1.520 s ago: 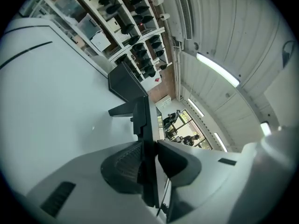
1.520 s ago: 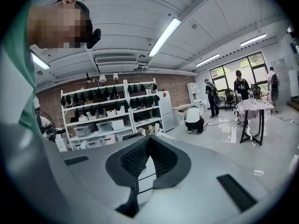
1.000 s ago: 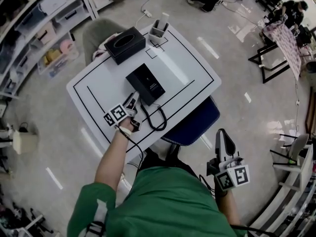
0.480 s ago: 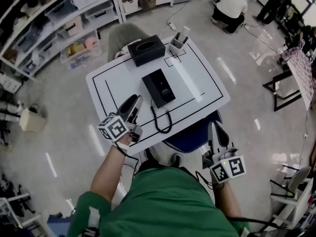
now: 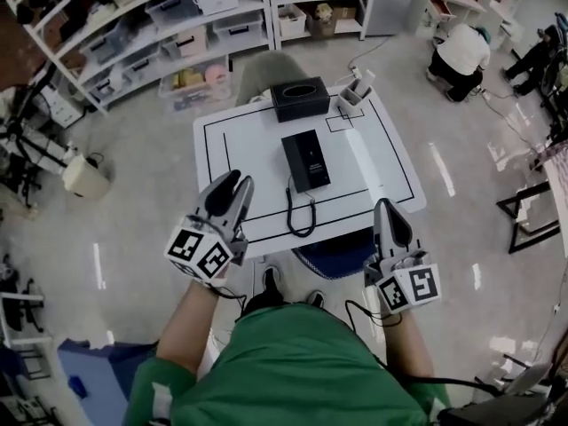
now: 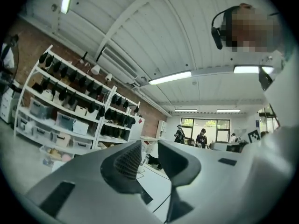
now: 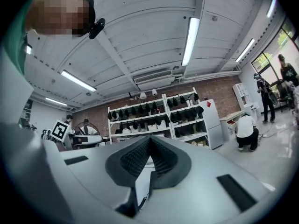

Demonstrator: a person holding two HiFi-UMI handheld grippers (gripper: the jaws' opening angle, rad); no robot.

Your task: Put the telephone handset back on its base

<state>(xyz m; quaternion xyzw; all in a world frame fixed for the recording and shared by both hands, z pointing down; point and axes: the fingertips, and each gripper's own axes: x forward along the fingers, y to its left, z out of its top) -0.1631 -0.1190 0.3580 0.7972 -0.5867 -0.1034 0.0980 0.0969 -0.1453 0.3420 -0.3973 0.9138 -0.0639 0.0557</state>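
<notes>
Left gripper (image 5: 234, 182) jaws narrowly apart, empty; right gripper (image 5: 384, 205) jaws together; telephone (image 5: 305, 160) on table (image 5: 248, 136).

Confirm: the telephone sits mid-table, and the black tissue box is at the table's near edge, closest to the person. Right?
No. The head view shows the black tissue box at the far edge of the table, farthest from the person. The telephone sits mid-table.
</notes>
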